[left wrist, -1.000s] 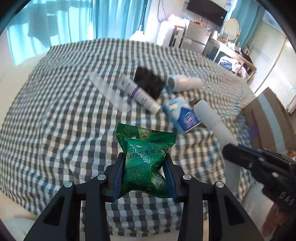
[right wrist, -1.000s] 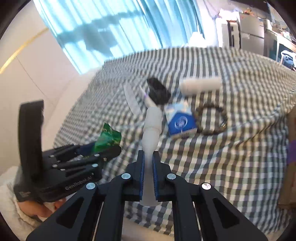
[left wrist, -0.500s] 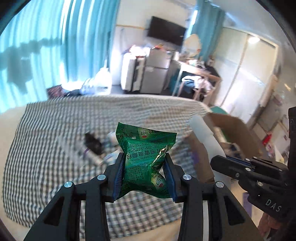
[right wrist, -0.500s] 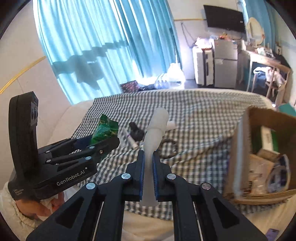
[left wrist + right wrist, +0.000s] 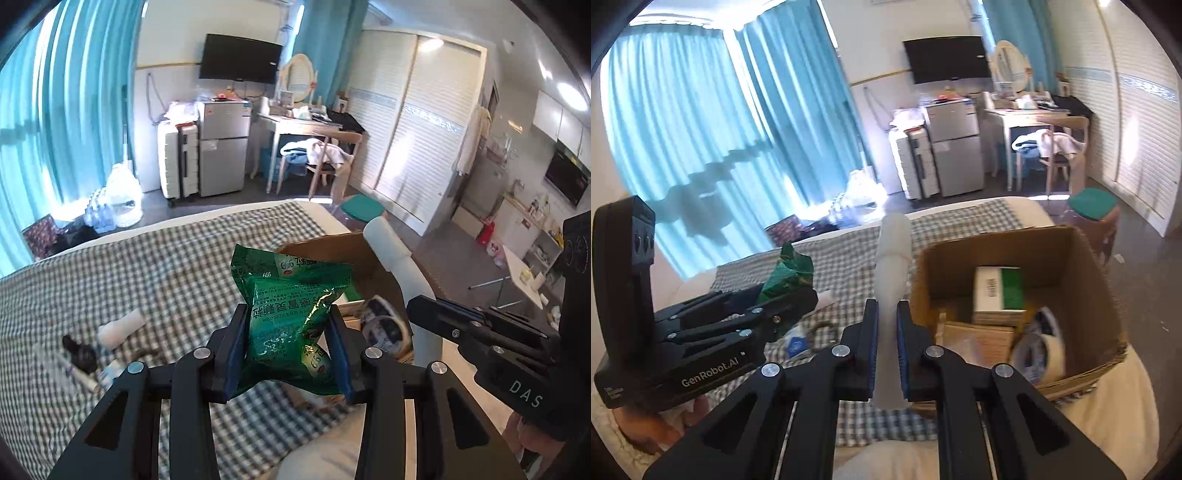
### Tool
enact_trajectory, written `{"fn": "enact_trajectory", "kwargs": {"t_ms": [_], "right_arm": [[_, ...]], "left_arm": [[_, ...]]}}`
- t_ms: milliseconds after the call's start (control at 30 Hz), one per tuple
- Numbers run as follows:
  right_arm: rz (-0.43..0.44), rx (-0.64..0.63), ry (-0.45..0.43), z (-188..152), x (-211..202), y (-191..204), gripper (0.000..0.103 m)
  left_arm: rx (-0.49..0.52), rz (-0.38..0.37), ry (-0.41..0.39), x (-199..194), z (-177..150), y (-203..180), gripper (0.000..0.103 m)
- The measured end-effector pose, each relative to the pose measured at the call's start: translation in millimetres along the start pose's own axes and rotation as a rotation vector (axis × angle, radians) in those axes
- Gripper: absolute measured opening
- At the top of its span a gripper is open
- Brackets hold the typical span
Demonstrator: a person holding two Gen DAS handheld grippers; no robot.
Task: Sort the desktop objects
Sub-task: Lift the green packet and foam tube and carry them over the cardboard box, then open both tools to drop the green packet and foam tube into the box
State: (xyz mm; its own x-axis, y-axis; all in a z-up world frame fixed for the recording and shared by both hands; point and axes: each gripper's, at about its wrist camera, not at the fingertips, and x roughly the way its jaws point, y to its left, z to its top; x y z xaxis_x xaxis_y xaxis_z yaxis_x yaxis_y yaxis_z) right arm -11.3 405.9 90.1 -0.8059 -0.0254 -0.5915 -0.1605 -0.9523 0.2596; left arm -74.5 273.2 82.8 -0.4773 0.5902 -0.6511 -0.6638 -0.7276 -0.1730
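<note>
Right wrist view: the cardboard box [image 5: 1082,295] is seen at the bed's [image 5: 849,258] right edge. A white tube [image 5: 892,280], apparently soft plastic, is clamped low by the right claw [image 5: 887,347], tilted downward. A light, crinkly green sachet [image 5: 291,325] is pinched mid-body by the left claw [image 5: 286,350].

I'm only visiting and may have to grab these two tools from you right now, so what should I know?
Left gripper: shut on the green packet.
Right gripper: shut on the white tube.
Both are held up near the cardboard box, which already holds a few items.
Left to do: drop both in the box, then clear the small bottle and other bits on the checked cloth.
</note>
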Motion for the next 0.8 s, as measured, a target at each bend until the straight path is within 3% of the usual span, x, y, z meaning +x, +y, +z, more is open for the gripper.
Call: {"fn": "enact_trajectory", "kwargs": {"t_ms": [200, 333, 367, 433, 467, 500, 533, 567, 700, 800], "right_arm": [[-0.091, 0.041, -0.006, 13, 1, -57, 0.011], [-0.142, 0.066, 0.019, 11, 16, -84, 0.016], [-0.151, 0.071, 0.031, 9, 20, -92, 0.017], [-0.184, 0.086, 0.044, 5, 27, -101, 0.023], [-0.197, 0.093, 0.046, 2, 28, -105, 0.027], [-0.258, 0.097, 0.043, 0, 27, -109, 0.043], [-0.366, 0.084, 0.042, -1, 27, -110, 0.068], [-0.412, 0.070, 0.035, -3, 25, -108, 0.075], [-0.359, 0.080, 0.003, -6, 15, -103, 0.076], [-0.341, 0.027, -0.010, -8, 7, -78, 0.076]], "left_arm": [[0.046, -0.047, 0.029, 47, 21, -55, 0.041], [0.062, -0.058, 0.080, 81, 14, -70, 0.041], [0.064, -0.055, 0.091, 88, 13, -73, 0.045], [0.067, -0.045, 0.113, 100, 9, -76, 0.065], [0.068, -0.015, 0.127, 105, 7, -76, 0.084], [0.068, 0.018, 0.137, 107, 3, -72, 0.094], [0.066, 0.042, 0.149, 110, 0, -69, 0.095], [0.062, 0.045, 0.160, 111, -1, -65, 0.095], [0.041, 0.106, 0.183, 104, -7, -45, 0.095], [0.019, 0.191, 0.135, 81, -9, -27, 0.099]]}}
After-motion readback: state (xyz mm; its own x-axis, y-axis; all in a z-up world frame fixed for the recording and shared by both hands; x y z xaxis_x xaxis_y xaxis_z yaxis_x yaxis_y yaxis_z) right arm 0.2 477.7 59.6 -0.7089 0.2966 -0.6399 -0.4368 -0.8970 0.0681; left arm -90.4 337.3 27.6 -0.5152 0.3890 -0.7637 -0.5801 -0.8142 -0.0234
